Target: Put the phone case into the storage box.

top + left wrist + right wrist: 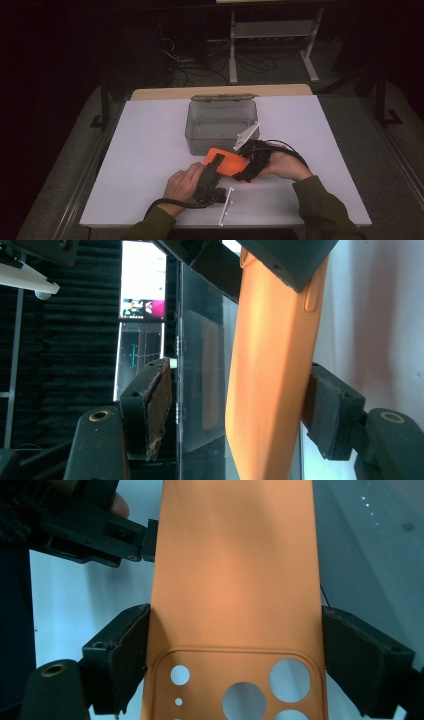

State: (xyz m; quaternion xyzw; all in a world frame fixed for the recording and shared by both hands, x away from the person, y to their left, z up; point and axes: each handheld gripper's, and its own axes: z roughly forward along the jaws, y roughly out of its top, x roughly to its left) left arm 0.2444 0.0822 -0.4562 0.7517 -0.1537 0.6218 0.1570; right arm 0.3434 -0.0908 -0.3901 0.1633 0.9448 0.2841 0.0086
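The bench [150, 150] lay under a white sheet, its wooden edge showing at twelve o'clock. On it, just past the centre toward twelve o'clock, stood a clear plastic box [220, 127] with its lid folded back.

Right at the box's six o'clock side, an orange phone case [227, 162] was held off the sheet between the two hands. In the right gripper view the case [235, 580] showed its flat back, with round camera holes at the six o'clock end.

The right claw [250, 167] came in from three o'clock. Its jaws were clenched on the case's two long edges near the camera holes, both pads pressed against the orange rim, as the right gripper view [235, 655] made plain.

The left claw [212, 170] came in from seven o'clock. In the left gripper view [240, 415] the case [270, 370] stood edge-on between its jaws: the pad at three o'clock lay against the case, while the pad at nine o'clock stood well apart from it, with the clear box [200, 390] seen through the gap. So the left claw was not yet grasping; it stayed released around the case.
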